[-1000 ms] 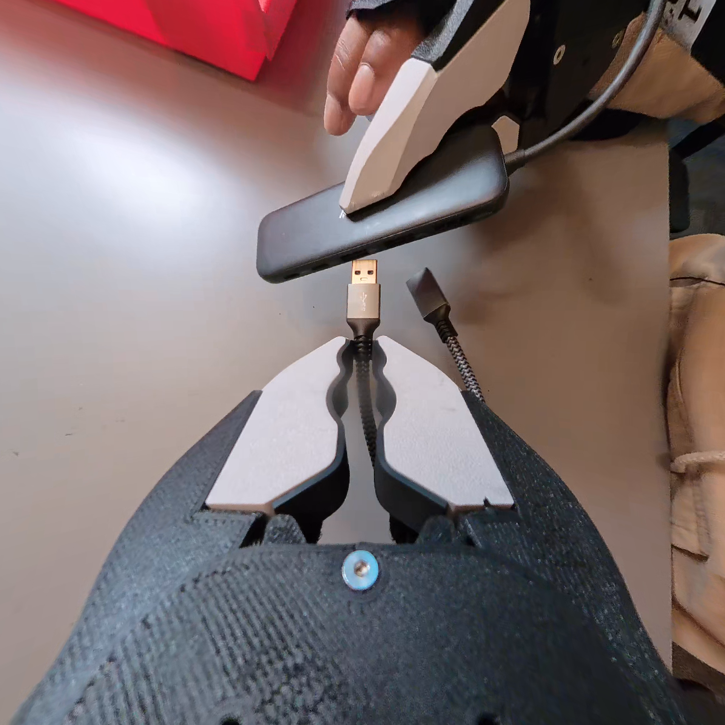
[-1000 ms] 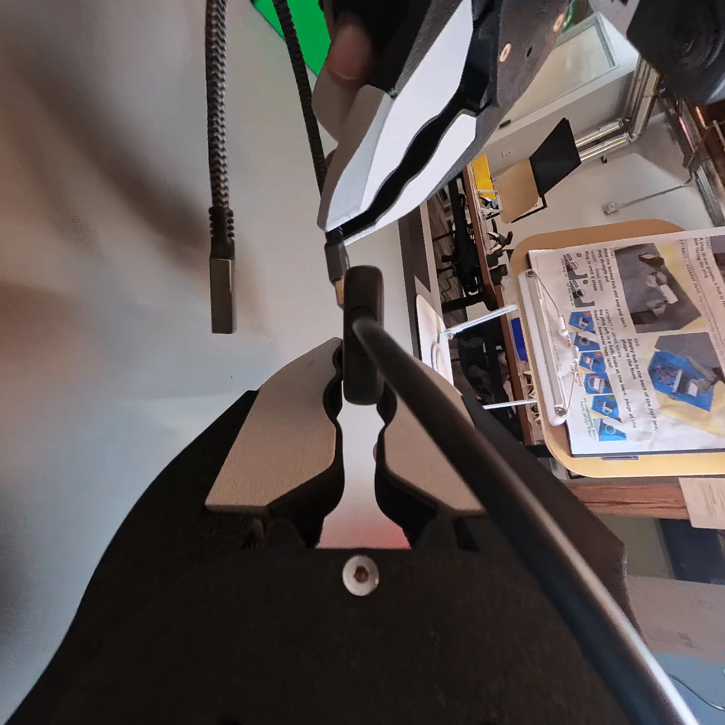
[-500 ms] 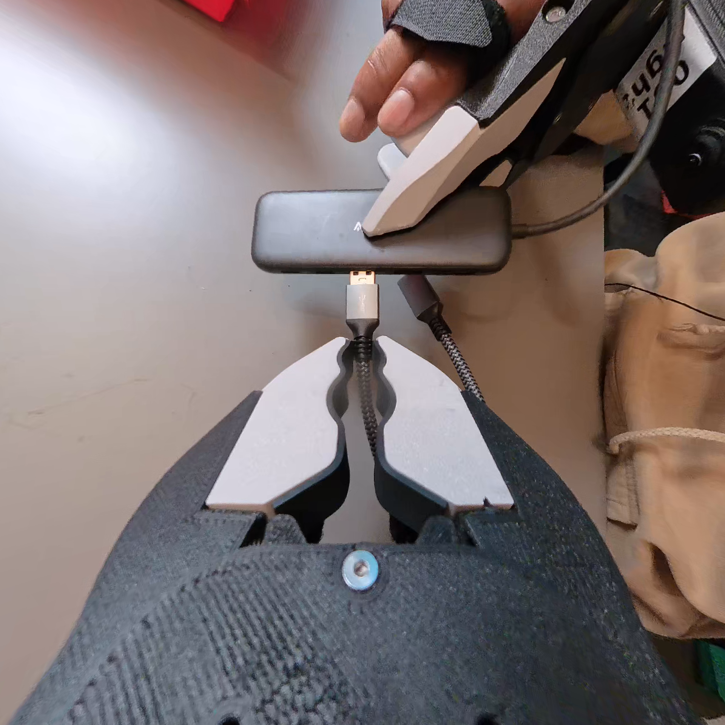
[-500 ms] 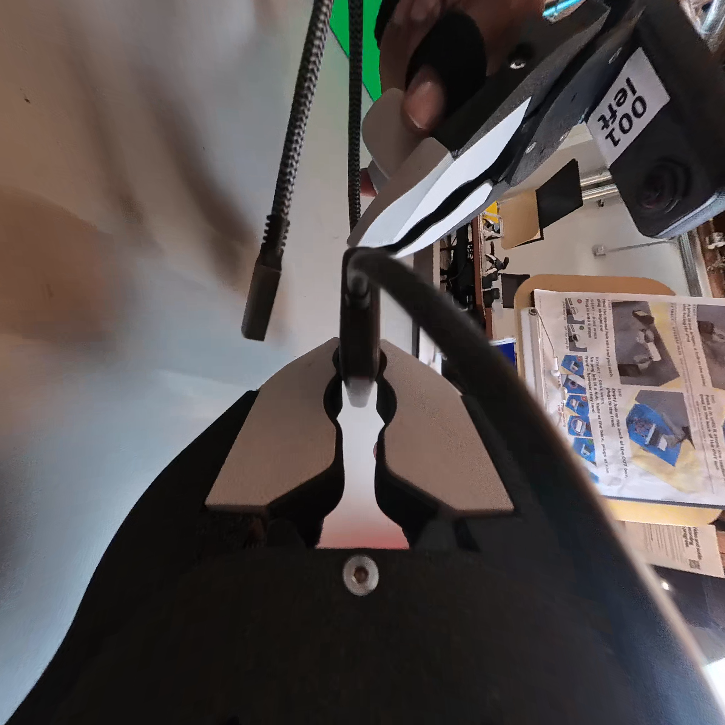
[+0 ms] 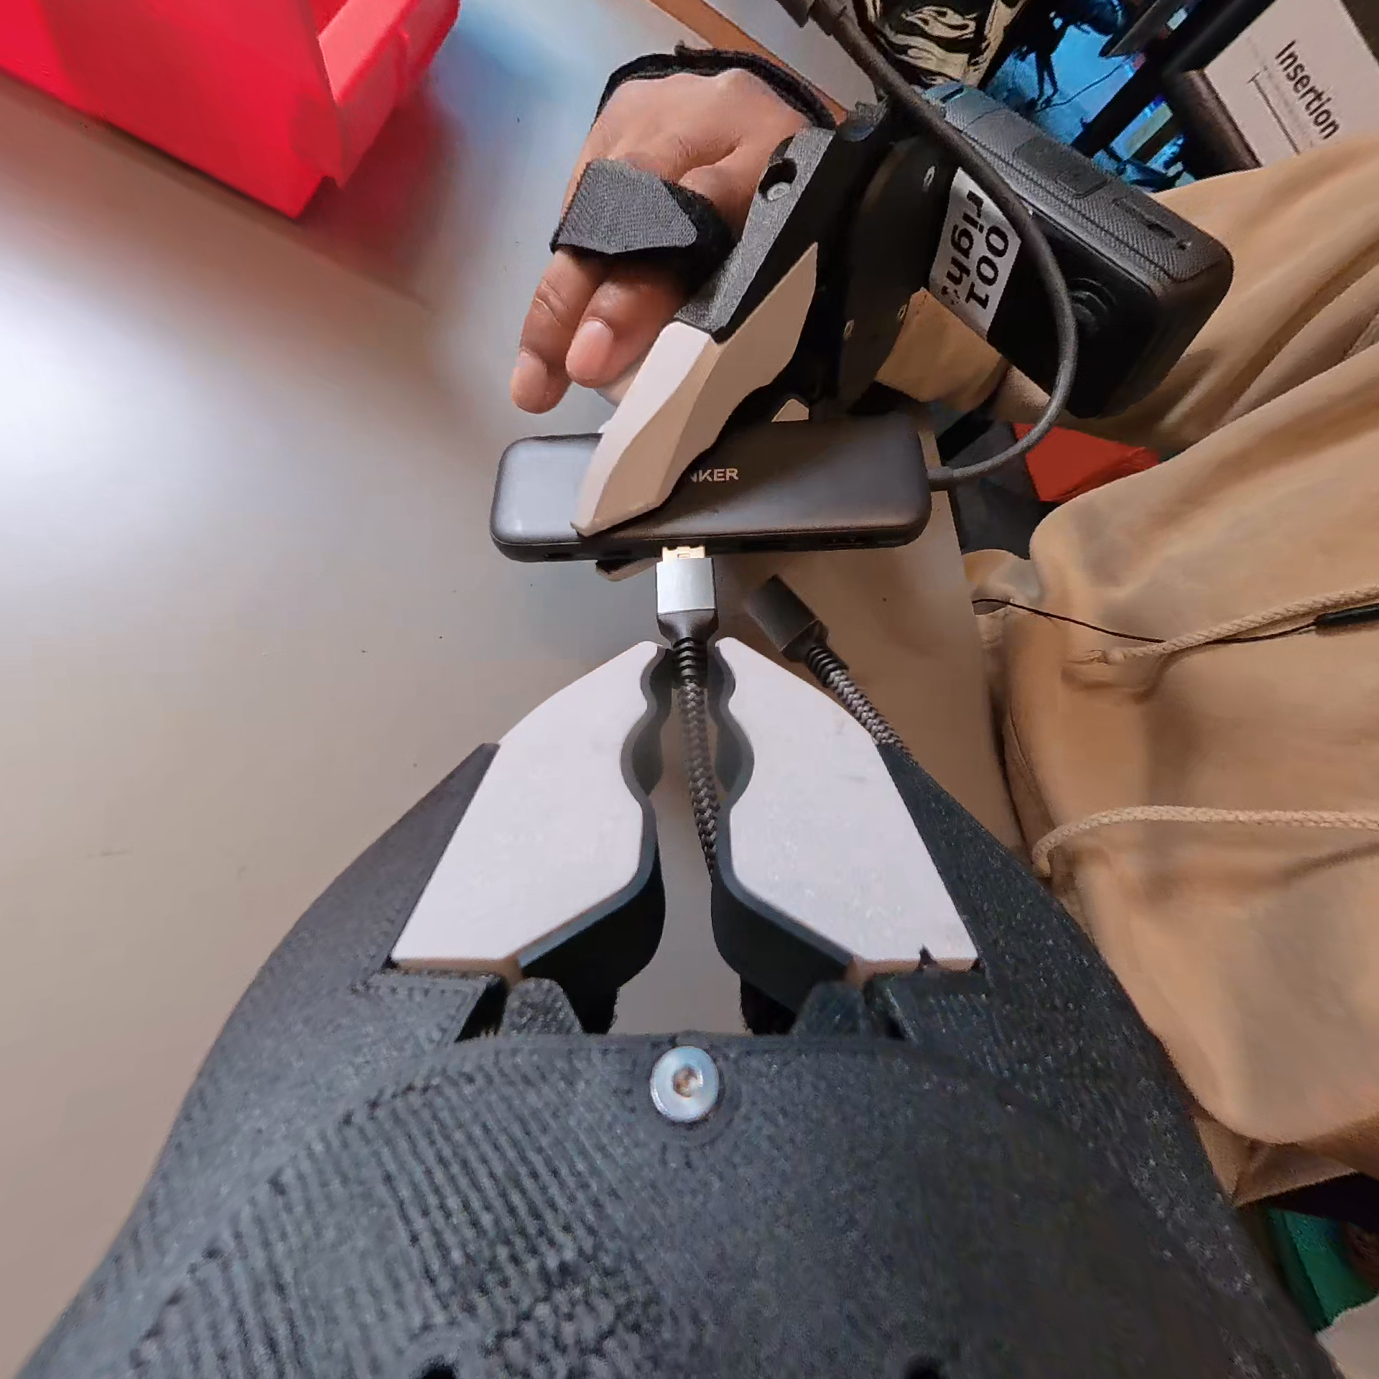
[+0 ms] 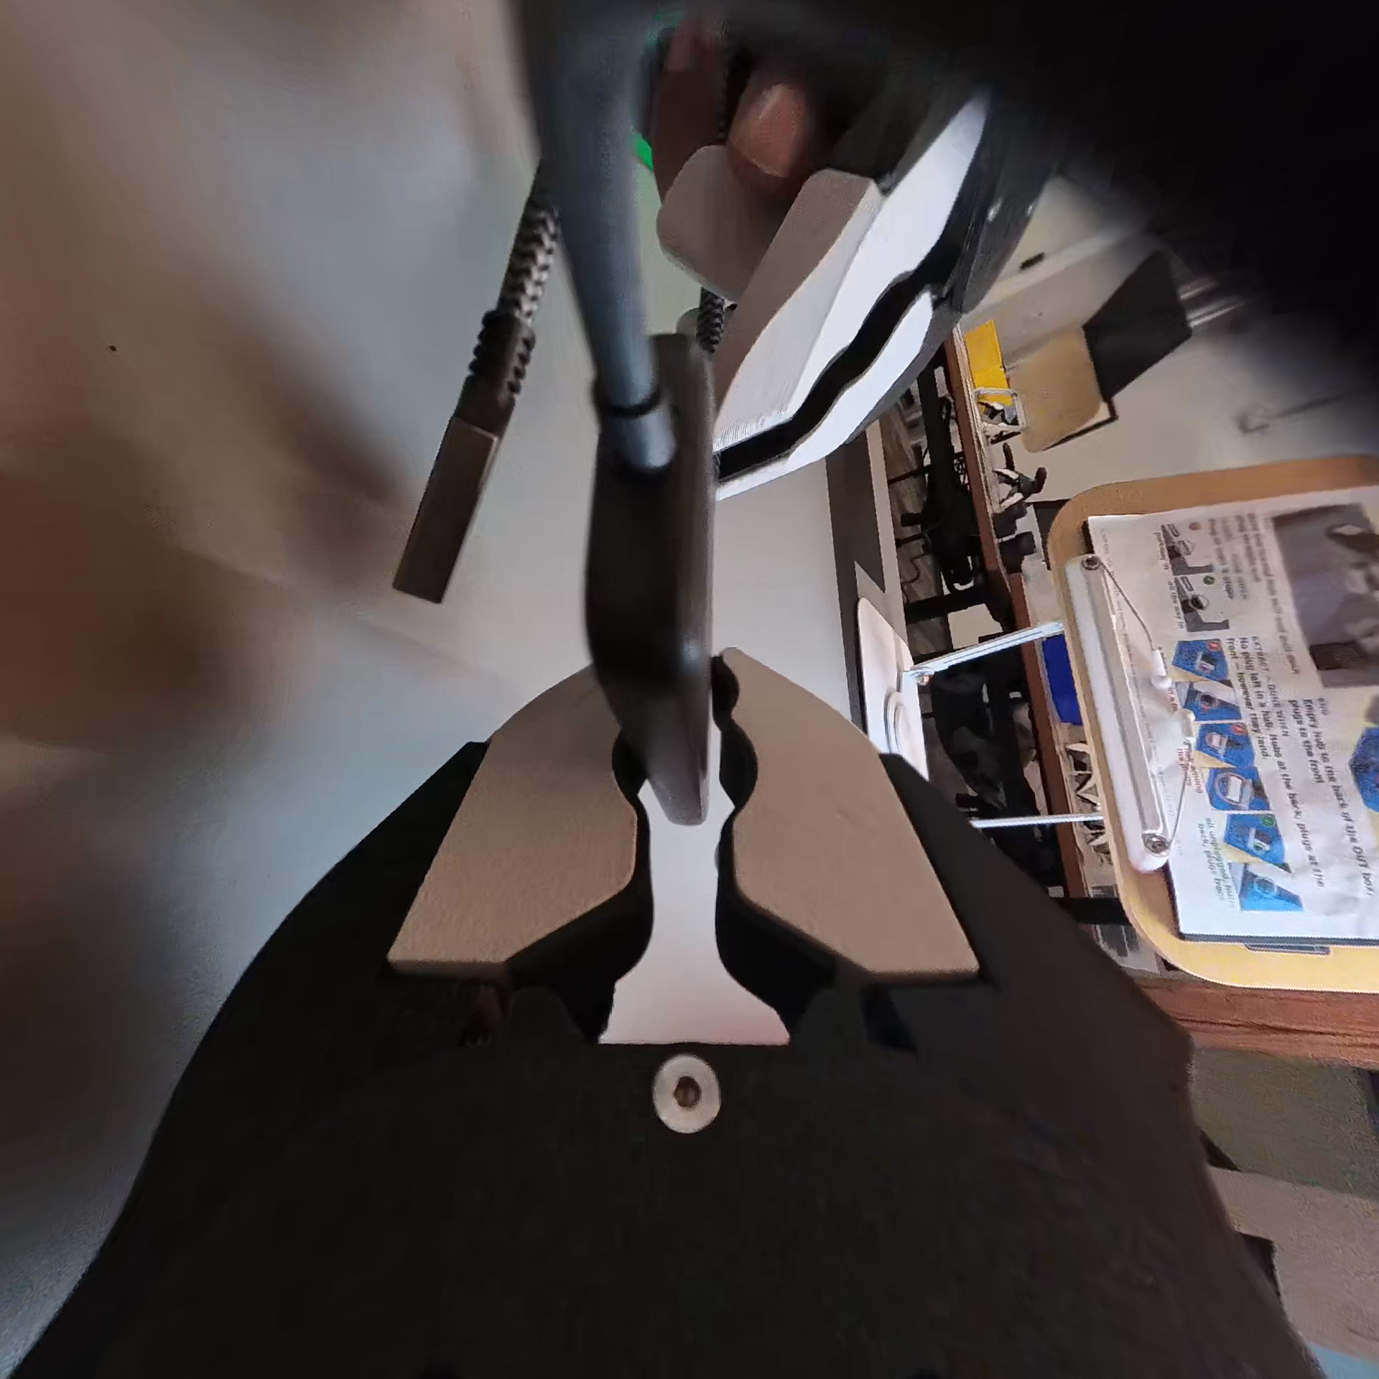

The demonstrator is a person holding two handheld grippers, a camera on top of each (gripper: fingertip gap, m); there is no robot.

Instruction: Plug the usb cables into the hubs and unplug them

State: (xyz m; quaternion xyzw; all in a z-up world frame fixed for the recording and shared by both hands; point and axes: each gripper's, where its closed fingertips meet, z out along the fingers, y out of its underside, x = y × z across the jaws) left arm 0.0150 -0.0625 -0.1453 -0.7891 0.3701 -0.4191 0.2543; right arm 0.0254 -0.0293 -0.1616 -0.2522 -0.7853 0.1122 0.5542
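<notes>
Left gripper (image 5: 688, 649), lower centre of the left wrist frame, is clamped on a braided usb cable (image 5: 698, 754) just behind its silver plug (image 5: 683, 586). The plug's gold tip is at a port on the near edge of the dark hub (image 5: 783, 500), partly in; how deep, cannot tell. The hub sits mid-frame, held off the grey counter (image 5: 224, 522).

Right gripper (image 5: 604, 537), upper centre of the same frame, is closed on the hub, one pale finger across its top face. The person's hand (image 5: 657, 224), strapped in black, is behind it. The hub's own black cord (image 5: 992, 463) leaves its right end.

A second braided cable with a dark plug (image 5: 780, 608) hangs loose just right of the silver plug, not plugged in.

In the right wrist frame the hub (image 6: 649, 597) is seen end-on between the right gripper (image 6: 657, 664) fingers, blurred. The left gripper (image 6: 754, 463) is at upper centre. The loose plug (image 6: 448, 522) is at left.

Red bin (image 5: 186, 89) at upper left of the left wrist frame. Clipboard with printed sheet (image 6: 1231, 716) at right of the right wrist frame.
</notes>
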